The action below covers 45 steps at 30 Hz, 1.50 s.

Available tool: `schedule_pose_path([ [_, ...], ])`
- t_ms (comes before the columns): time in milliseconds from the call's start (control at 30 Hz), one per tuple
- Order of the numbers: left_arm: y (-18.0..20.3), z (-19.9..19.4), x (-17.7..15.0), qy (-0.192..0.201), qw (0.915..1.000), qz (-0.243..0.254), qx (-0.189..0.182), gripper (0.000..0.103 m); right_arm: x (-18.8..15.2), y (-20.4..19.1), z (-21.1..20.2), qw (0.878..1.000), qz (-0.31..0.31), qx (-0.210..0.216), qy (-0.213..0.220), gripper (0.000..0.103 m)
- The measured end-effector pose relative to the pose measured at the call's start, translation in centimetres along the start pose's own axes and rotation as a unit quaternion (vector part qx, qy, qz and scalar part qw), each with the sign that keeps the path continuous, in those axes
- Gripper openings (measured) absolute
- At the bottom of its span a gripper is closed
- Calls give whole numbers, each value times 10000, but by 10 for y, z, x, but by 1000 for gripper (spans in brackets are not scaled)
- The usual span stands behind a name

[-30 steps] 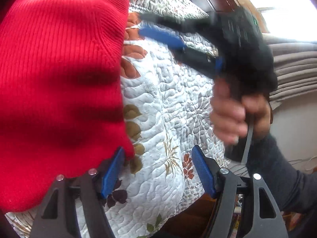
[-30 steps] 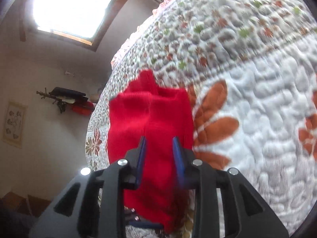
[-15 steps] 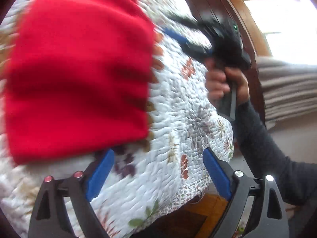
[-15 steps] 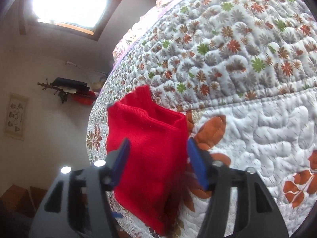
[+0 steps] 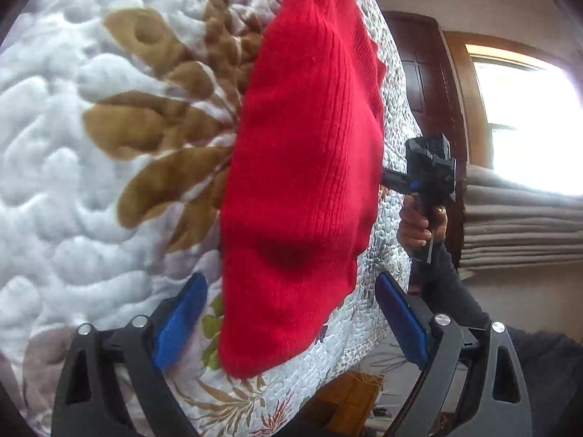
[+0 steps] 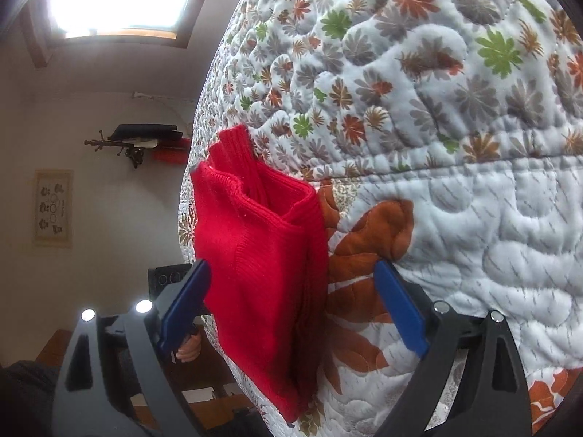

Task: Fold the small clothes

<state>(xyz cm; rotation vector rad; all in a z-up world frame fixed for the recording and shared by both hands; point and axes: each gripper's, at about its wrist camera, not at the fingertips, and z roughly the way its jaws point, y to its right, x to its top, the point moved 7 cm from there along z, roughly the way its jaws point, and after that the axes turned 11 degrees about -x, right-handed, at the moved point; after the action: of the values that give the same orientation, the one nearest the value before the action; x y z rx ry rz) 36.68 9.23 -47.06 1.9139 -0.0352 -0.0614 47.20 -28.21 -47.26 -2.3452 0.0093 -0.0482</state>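
Observation:
A red ribbed knit garment (image 5: 302, 189) lies folded flat on the quilted floral bedspread (image 5: 62, 182). In the right wrist view the red garment (image 6: 262, 269) shows stacked folded layers, with a ribbed edge at its far end. My left gripper (image 5: 291, 324) is open, its blue pads on either side of the garment's near end, touching nothing. My right gripper (image 6: 291, 313) is open too and straddles the garment's near part without gripping it. The right gripper's body (image 5: 430, 171), held in a hand, shows beyond the garment in the left wrist view.
The bedspread (image 6: 455, 145) fills most of the right wrist view. A dark wooden door (image 5: 422, 83), a bright window (image 5: 524, 127) and grey folded curtain fabric (image 5: 521, 225) lie beyond the bed's edge. A wall shelf (image 6: 142, 138) and a framed picture (image 6: 53, 207) hang on the far wall.
My right gripper went from nearly shut over the red garment to wide open and drew back. My left gripper swung round to the garment's end, staying open.

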Motion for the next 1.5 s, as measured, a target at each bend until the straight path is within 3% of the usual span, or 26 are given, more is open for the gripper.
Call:
schedule_pose_path([
  [433,22,36,-8,-328,9963,449,-654,90,14,-40,36,9986,-326,395,-165,94],
  [500,22,42,-10,-390,9957,460,-710,85,14,-50,43,9973,-428,547,-249,92],
  [600,17,49,-10,-379,9964,435,-623,76,20,-66,60,9967,-614,440,-304,93],
  [667,13,48,-10,-342,9972,408,-524,62,21,-71,63,9964,-633,474,-291,93],
  [767,10,45,-13,-262,9981,424,-354,50,17,-76,63,9963,-689,456,-223,93],
  [867,8,44,-15,-178,9986,403,-278,47,15,-82,63,9969,-672,381,-151,93],
  [967,0,43,-16,-158,9993,347,-57,32,17,-87,74,9971,-751,-69,-60,83],
  [1033,-5,43,-15,-153,9996,230,23,24,13,-86,77,9960,-811,-373,-85,31],
  [1167,2,39,-17,-159,9991,299,242,19,11,-98,78,9967,-753,-311,49,27],
  [1300,11,27,-22,-128,9990,392,193,18,9,-118,81,9963,-783,-308,166,26],
  [1500,19,-14,-35,10,9982,533,262,17,-1,-158,101,9955,-899,-278,91,26],
])
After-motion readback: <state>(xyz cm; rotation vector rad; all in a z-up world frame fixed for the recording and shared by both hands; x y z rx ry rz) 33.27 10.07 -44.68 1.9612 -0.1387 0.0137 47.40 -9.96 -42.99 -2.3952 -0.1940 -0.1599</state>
